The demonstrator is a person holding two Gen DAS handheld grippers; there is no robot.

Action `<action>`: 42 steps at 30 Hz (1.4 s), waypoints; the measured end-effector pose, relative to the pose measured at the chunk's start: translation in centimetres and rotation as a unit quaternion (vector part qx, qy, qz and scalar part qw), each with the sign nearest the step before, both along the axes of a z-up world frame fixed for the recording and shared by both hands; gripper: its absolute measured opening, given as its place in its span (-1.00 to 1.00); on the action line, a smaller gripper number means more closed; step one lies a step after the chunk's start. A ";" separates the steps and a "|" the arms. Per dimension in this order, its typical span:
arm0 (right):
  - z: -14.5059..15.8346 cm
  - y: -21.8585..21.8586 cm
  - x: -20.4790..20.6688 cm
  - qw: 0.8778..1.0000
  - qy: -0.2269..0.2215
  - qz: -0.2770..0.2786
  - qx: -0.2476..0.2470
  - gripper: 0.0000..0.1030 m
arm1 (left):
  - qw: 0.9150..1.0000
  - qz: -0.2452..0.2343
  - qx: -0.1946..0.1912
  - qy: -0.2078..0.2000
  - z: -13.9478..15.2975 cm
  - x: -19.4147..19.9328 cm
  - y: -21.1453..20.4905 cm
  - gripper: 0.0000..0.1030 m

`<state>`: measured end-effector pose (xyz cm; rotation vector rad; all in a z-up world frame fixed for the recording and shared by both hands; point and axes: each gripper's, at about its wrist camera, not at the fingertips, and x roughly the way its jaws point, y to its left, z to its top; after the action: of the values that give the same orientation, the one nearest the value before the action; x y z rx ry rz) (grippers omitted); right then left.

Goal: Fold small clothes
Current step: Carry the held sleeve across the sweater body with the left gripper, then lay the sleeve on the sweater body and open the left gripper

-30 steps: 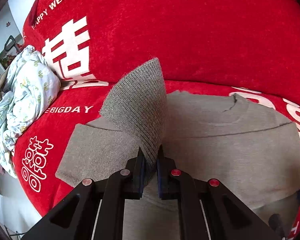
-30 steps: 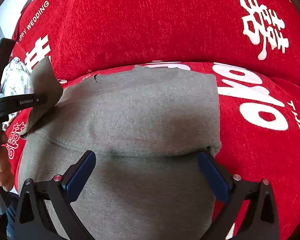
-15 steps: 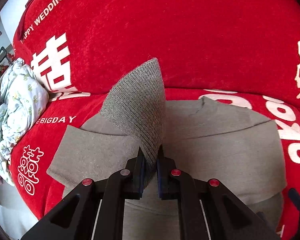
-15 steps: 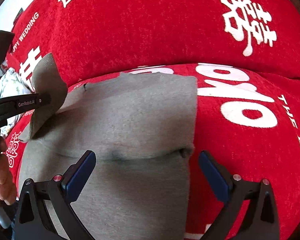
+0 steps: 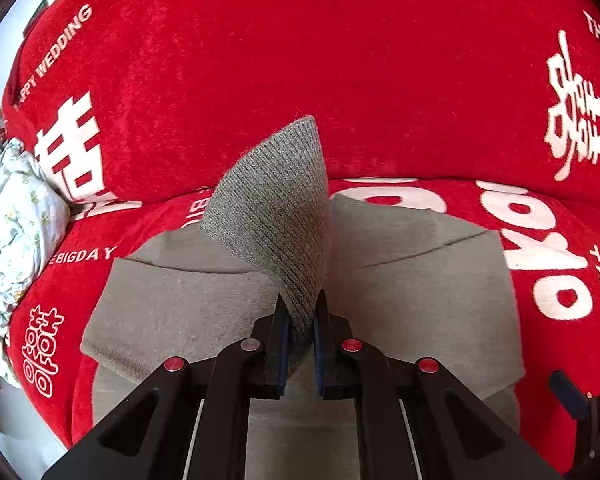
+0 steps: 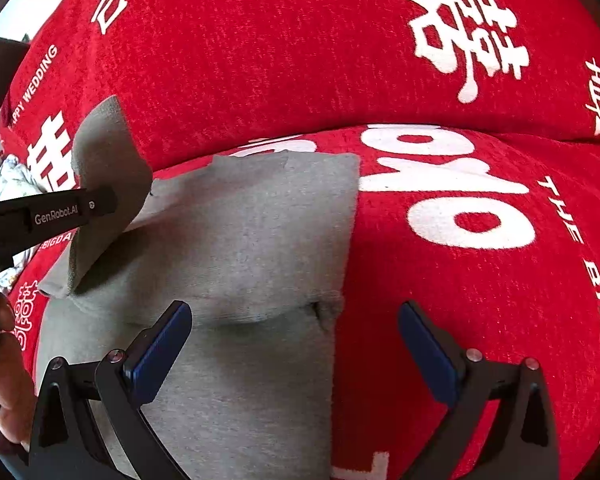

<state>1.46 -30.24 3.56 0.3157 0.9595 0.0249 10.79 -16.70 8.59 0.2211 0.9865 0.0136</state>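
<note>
Near: left claw (image 5: 300, 312) is pinched tight on the ribbed cuff (image 5: 276, 208) of a grey top (image 5: 420, 292); the cuff sticks up past the tips like a flap. Right claw (image 6: 296, 344) gapes wide, nothing in it, hanging over the top's right edge, where there's a small pucker (image 6: 324, 308).

The top lies flat on the red sofa (image 5: 340, 80), near the seat's front. Soft knit, light, floppy, so it'll drape and drag rather than hold shape. Not slippery or fragile. The plush cover prob. grips it a bit. Best holds: cuff, hem, side edges, where the fabric is doubled or ribbed.

Both claws tilt steeply down toward the seat. A hand (image 6: 8, 380) shows at the left edge of the right view, seemingly on the left tool's handle.

Far left: a floral bundle (image 5: 16, 232), well apart.
</note>
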 end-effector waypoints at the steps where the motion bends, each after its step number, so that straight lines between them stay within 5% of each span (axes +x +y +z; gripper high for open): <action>1: 0.0 -0.1 0.0 1.000 0.001 -0.001 0.001 0.99 | 1.000 -0.003 0.000 0.000 -0.1 0.0 -0.4 -0.79; 18: -0.9 -5.2 -0.6 0.998 0.010 -0.061 0.011 0.99 | 0.998 -0.033 -0.033 0.048 -3.8 0.7 -3.4 -0.79; 32: -1.2 -6.1 -0.8 0.997 0.013 -0.072 0.009 0.99 | 0.989 -0.055 -0.114 0.071 -6.2 0.8 -3.8 -0.78; 36: -1.4 -6.4 -0.9 0.997 0.013 -0.076 0.009 0.99 | 0.983 -0.063 -0.157 0.070 -5.5 0.2 -2.9 0.32; 40: -1.5 -7.0 -1.1 0.996 0.012 -0.084 0.011 0.99 | 0.973 -0.096 -0.202 0.050 -3.1 -0.8 -2.2 0.37; 42: -1.6 -7.1 -1.2 0.996 0.013 -0.089 0.014 0.99 | 0.977 -0.081 -0.193 0.033 -2.2 0.0 -1.9 0.37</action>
<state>0.31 -37.37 2.01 0.4278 0.9536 -0.1279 10.75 -18.58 6.38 -0.0573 1.0143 -0.3336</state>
